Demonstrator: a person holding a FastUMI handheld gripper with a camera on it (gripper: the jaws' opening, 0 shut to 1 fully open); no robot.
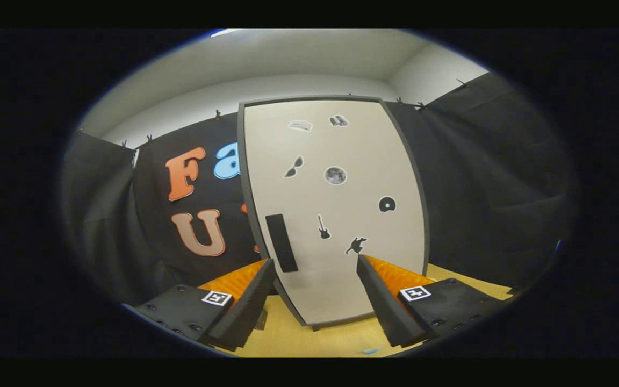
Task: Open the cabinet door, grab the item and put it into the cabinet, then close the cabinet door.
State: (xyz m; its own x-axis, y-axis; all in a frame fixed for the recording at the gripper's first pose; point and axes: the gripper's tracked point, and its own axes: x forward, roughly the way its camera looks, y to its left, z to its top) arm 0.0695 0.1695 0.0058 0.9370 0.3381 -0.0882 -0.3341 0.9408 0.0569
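A tall cabinet [336, 215] stands on the yellow table [336, 338] straight ahead of my fingers. Its pale door has a dark frame and is closed. Small dark stickers are scattered over the door. A dark upright handle [281, 243] sits at the door's lower left, just beyond my left fingertip. My gripper [316, 262] is open, fingers wide apart, with nothing between them. The door's lower part shows through the gap.
Black cloth walls close in behind the cabinet and on both sides. The table's yellow surface runs under the fingers and out to the right of the cabinet. A small bluish scrap [372, 350] lies on the table near the right finger.
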